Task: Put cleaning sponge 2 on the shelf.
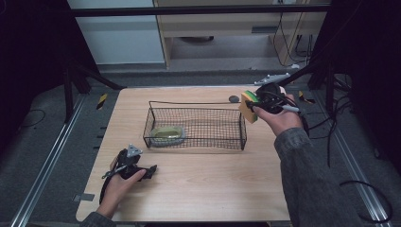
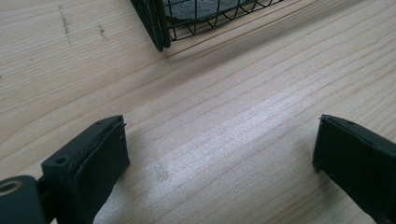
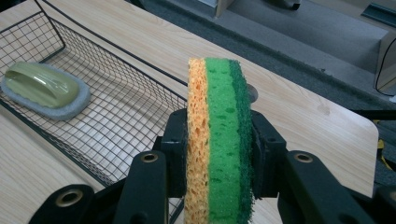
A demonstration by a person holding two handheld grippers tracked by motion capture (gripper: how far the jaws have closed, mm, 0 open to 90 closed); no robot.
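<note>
Right up against the lens we have the sponge (image 3: 219, 140), standing on edge and pinched between the jaws of our right tool (image 3: 218, 154), which is clamped on it across its thickness: one pad on the orange foam face, the other on the dark green scouring face. From the high view our right tool (image 1: 255, 106) holds the sponge (image 1: 248, 106) in the air just beside the right end of the basket (image 1: 196, 140), near its top rim. We judge this thing to be very light and soft; the foam gives under the pads, so a grip through the middle of the block, as we have it now, looks about right, and squeezing near a corner would likely let it fold or twist. The rough green side should keep it from slipping. Nothing fragile here, and a drop would do no harm. Now the basket: black wire mesh, open on top, sitting in the middle of the tabletop (image 1: 198, 189), and in its left end lies one scrubber (image 1: 166, 134) with an olive green handle on a pale grey pad; the rest of its floor is bare mesh. Over on the near left, our left tool (image 1: 152, 170) rests low on the tabletop, jaws wide apart with nothing between them.
</note>
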